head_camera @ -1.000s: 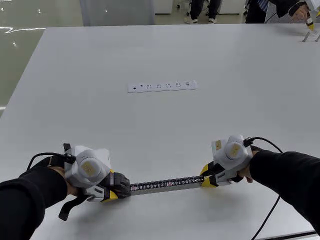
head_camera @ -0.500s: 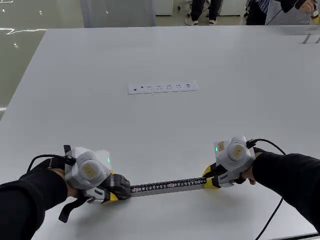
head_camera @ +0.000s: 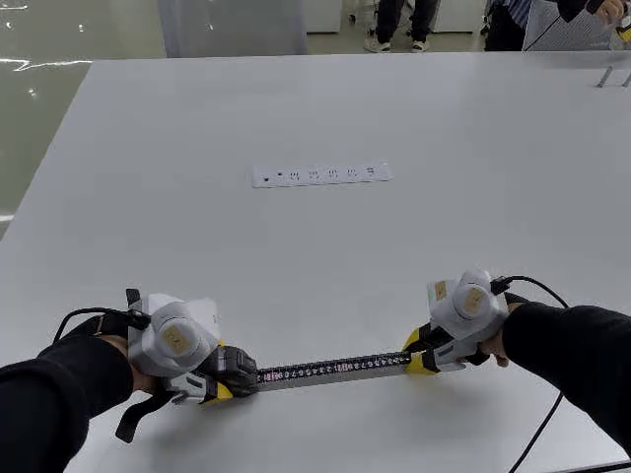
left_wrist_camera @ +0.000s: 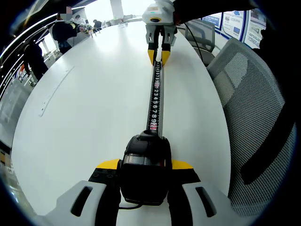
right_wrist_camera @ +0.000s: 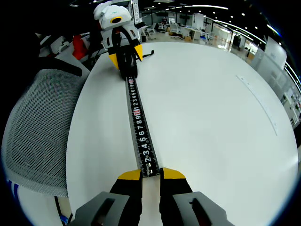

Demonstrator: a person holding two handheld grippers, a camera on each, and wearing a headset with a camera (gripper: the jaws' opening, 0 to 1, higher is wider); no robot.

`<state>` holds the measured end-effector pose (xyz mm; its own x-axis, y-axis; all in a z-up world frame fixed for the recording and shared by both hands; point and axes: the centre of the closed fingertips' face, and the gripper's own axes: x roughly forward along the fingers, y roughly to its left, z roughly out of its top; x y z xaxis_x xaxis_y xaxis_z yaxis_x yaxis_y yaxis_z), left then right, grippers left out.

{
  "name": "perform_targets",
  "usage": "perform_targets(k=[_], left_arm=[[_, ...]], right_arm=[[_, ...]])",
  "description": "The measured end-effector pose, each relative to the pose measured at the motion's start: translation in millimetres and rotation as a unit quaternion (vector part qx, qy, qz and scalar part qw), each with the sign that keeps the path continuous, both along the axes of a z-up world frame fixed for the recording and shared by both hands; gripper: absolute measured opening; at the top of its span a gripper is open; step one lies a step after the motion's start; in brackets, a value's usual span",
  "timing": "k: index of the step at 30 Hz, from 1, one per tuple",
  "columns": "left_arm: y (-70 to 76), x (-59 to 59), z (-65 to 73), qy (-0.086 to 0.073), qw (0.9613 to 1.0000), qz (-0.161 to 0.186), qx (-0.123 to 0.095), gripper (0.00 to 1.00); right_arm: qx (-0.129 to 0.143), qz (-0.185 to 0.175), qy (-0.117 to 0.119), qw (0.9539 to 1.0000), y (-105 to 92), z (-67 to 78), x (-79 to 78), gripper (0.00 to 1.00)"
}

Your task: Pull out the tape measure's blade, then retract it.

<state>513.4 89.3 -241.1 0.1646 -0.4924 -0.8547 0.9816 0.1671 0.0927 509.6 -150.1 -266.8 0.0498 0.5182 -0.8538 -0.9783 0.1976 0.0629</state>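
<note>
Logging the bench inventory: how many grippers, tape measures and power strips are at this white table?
Grippers: 2 (left gripper, right gripper)
Tape measure: 1
Power strip: 1
Total: 4

white table (head_camera: 463,138) | white power strip (head_camera: 320,173): lying flat, mid-table | grey mesh chair (left_wrist_camera: 249,89): beside table edge | people (head_camera: 399,18): standing beyond far edge

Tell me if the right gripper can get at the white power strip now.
Probably not freely: the right gripper is shut on the tip of the black tape-measure blade. The bare white table between it and the white power strip holds nothing in the way.
</note>
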Motion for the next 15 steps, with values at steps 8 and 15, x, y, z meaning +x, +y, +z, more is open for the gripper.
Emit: perform_targets(k=[8, 15], left_arm=[[0.1, -0.1, -0.1, -0.001, 1.0000, 0.000, 0.001, 0.33], [0.1, -0.2, -0.3, -0.002, 1.0000, 0.001, 0.002, 0.33]], right_arm=[[-0.003, -0.001, 0.000, 1.0000, -3.7, 0.1, 0.1, 0.09], [-0.005, -0.002, 0.000, 1.0000, -8.2, -0.5, 0.5, 0.09]])
